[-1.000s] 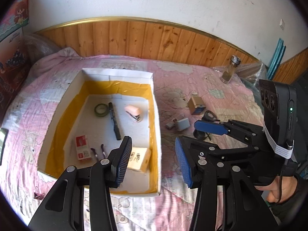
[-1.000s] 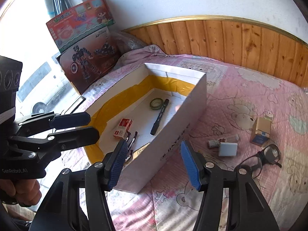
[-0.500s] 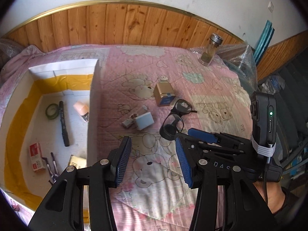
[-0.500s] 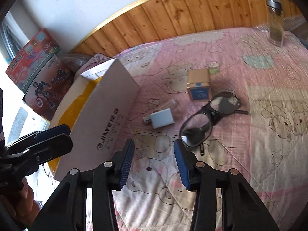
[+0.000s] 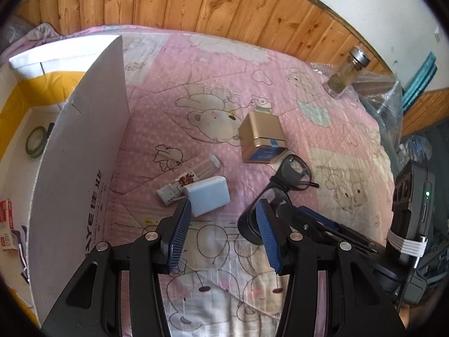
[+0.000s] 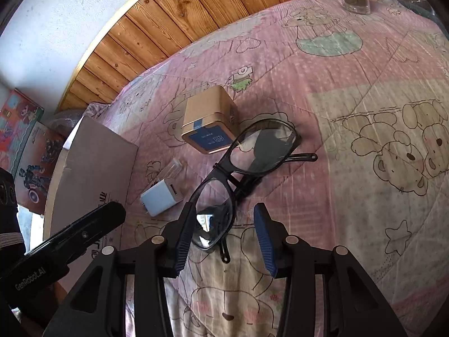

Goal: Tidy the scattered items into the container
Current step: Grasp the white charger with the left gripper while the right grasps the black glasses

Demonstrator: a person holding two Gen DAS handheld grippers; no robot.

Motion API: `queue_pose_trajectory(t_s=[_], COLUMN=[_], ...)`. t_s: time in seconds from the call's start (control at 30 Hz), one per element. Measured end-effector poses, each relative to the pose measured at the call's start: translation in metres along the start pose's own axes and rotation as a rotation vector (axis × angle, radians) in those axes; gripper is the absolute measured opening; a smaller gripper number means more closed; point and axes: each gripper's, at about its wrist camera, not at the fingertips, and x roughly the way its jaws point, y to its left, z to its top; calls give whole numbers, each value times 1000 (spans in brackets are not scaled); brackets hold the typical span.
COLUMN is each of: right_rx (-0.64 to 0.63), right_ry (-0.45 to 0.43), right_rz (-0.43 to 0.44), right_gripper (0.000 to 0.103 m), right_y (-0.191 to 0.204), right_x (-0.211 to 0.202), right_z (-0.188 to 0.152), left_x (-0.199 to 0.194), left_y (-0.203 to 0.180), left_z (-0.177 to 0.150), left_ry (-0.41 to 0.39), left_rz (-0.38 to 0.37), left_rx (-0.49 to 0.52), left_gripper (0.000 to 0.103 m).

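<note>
**Right fingers close in on the glasses**

Right wrist view puts the black glasses (image 6: 247, 177) straight ahead on the pink bedspread (image 6: 364, 84), their long axis slanting from about 7 o'clock up to 1 o'clock. The right gripper (image 6: 224, 238) has its fingers spread and holding nothing, and the nearer lens already sits just at the tip of the left-hand finger, off-centre toward 11 o'clock. As I judge it, the frame crosses the gap at an angle, so a small shift to that side would centre the lens before pinching.

From the left wrist view, the left gripper (image 5: 223, 234) is also spread and empty, hovering near the pale blue charger (image 5: 207, 195), which lies at 12 o'clock from its left-hand finger, touching a small printed packet (image 5: 176, 188). The gold tin (image 5: 262, 137) stands farther off, close to the glasses' far lens.

The white box (image 5: 78, 168), the container, rises at 9 o'clock, with a roll of tape (image 5: 35, 141) visible inside. The right hand is clearly nearer the glasses, the left nearer the charger.
</note>
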Motion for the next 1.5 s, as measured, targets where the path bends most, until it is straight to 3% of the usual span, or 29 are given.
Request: queue_pose_trajectory(t_s=[0.27, 0.37, 0.47, 0.57, 0.67, 0.77, 0.87, 0.97, 1.07, 1.23, 1.33, 1.5], right_rx=[-109, -150, -161, -112, -58, 13, 52, 9, -113, -186, -165, -42], right_ry=[23, 33, 13, 0, 10, 29, 16, 10, 12, 39, 47, 55], right_rz=[-2, -13, -103, -170, -106, -15, 9, -18, -64, -137, -150, -55], right_gripper=[50, 50, 51, 52, 52, 52, 53, 54, 55, 48, 48, 55], right_y=[5, -2, -22, -44, -48, -38, -23, -9, 3, -9, -20, -24], right_x=[23, 19, 6, -4, -7, 0, 13, 28, 33, 15, 7, 10], right_z=[12, 23, 38, 47, 43, 31, 24, 24, 28, 43, 48, 41], left_x=[43, 42, 41, 31, 30, 39, 49, 60, 65, 59, 61, 74], left_y=[21, 12, -7, -13, 1, 11, 8, 3, -1, 0, 3, -7], left_z=[-1, -8, -17, -19, -13, -9, -10, -8, -7, -2, 4, 7], left_ry=[20, 39, 126, 86, 26, 21, 32, 55, 51, 18, 3, 28], left_rz=[-5, -96, -206, -156, -92, -83, -107, -99, -96, -84, -87, -106], left_rx=[-90, -72, 6, 68, 18, -23, -3, 36, 43, 53, 44, 83], left_gripper=[51, 55, 55, 55, 55, 55, 55, 55, 55, 55, 55, 55])
